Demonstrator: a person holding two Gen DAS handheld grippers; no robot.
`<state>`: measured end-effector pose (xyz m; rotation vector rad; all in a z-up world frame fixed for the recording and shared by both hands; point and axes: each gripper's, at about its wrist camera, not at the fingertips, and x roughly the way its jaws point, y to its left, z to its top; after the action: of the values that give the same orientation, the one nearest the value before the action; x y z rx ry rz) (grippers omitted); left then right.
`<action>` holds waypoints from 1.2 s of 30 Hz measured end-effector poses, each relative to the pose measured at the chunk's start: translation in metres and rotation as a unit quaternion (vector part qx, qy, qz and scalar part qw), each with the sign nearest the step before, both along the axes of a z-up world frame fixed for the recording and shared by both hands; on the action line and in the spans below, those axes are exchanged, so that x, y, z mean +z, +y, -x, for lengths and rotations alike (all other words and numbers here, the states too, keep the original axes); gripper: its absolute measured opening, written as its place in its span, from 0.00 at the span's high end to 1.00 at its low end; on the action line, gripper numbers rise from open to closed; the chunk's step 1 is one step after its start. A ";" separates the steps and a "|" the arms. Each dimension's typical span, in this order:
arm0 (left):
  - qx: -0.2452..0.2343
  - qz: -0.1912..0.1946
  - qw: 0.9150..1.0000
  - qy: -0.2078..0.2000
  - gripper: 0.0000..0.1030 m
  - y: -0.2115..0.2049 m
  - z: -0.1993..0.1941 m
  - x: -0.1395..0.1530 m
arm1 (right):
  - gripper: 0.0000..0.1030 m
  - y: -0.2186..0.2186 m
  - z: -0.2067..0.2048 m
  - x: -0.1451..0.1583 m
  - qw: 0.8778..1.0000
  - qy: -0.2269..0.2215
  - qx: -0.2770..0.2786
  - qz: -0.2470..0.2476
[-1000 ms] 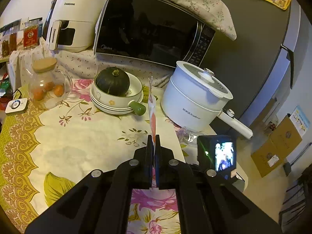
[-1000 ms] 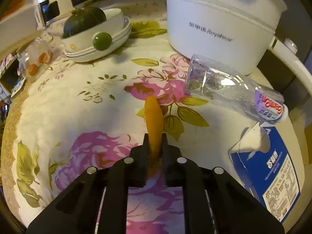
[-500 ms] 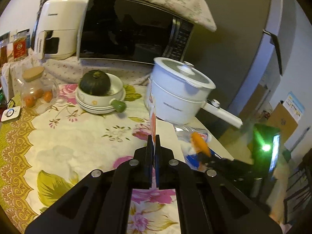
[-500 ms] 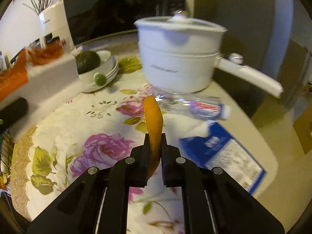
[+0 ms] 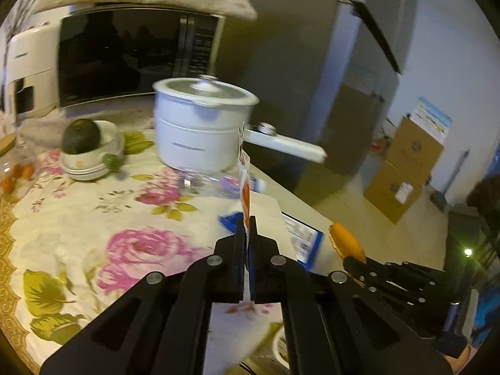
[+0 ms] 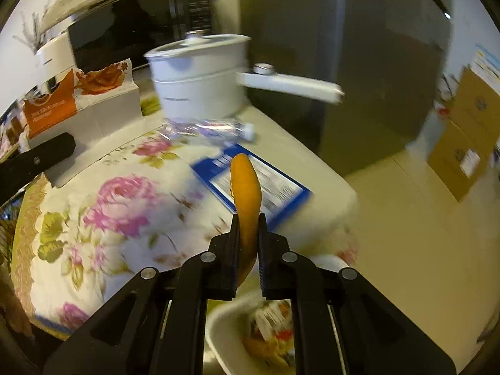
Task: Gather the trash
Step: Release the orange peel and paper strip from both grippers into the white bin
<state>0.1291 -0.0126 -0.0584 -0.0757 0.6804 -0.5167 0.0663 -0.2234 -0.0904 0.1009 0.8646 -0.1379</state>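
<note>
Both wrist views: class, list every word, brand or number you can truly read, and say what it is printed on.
None can be read; all print is blurred.
White pot: a line of lettering, unreadable.
Orange and white carton: white lettering, unreadable.
Blue package: dense small print, unreadable.
Plastic bottle label: smeared.
Cardboard boxes: labels too small.

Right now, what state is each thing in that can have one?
Left gripper: shut on a torn carton.
Right gripper: shut on an orange peel.
Pot: lid on.
Plastic bottle: lying on its side.
Blue packet: lying flat.
Bin: open, trash inside.
</note>
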 end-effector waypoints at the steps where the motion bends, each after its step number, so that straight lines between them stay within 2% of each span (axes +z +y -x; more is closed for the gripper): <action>1: -0.007 -0.002 1.000 0.001 0.99 -0.006 0.003 -0.001 | 0.91 -0.006 0.009 -0.002 1.000 0.003 -0.008 -0.001; 7: -0.058 -0.025 0.998 0.007 0.99 -0.046 0.030 -0.016 | 0.89 -0.033 0.051 -0.029 0.997 0.055 -0.058 -0.010; 8: -0.064 -0.028 0.998 0.008 0.99 -0.051 0.032 -0.018 | 0.85 -0.037 0.056 -0.037 0.995 0.069 -0.067 -0.011; 10: -0.078 -0.034 0.996 0.010 0.98 -0.062 0.039 -0.023 | 0.71 -0.044 0.067 -0.050 0.992 0.088 -0.085 -0.011; 11: -0.084 -0.038 0.996 0.011 0.98 -0.067 0.042 -0.025 | 0.56 -0.048 0.073 -0.056 0.991 0.094 -0.096 -0.014; 12: -0.090 -0.041 0.995 0.013 0.98 -0.072 0.045 -0.027 | 0.47 -0.052 0.078 -0.059 0.989 0.097 -0.107 -0.014; 14: -0.100 -0.047 0.994 0.017 0.98 -0.081 0.050 -0.033 | 0.44 -0.057 0.084 -0.060 0.988 0.097 -0.118 -0.012; 16: -0.108 -0.052 0.993 0.021 0.98 -0.088 0.053 -0.037 | 0.36 -0.059 0.090 -0.057 0.987 0.087 -0.134 0.005; 18: -0.117 -0.057 0.991 0.025 0.99 -0.097 0.057 -0.042 | 0.23 -0.063 0.097 -0.054 0.985 0.076 -0.152 0.022; 24: -0.138 -0.072 0.987 0.034 0.98 -0.116 0.066 -0.054 | 0.12 -0.081 0.107 -0.055 0.974 0.068 -0.208 0.052; 29: -0.151 -0.088 0.983 0.046 0.97 -0.128 0.068 -0.068 | 0.09 -0.098 0.113 -0.056 0.966 0.067 -0.243 0.054; 36: -0.170 -0.107 0.977 0.074 0.97 -0.144 0.069 -0.087 | 0.08 -0.108 0.114 -0.058 0.961 0.070 -0.262 0.053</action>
<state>0.0602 -0.1566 -0.1451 0.2091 0.8979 -0.7673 -0.0480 -0.3312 -0.1489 0.2204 0.9545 -0.6955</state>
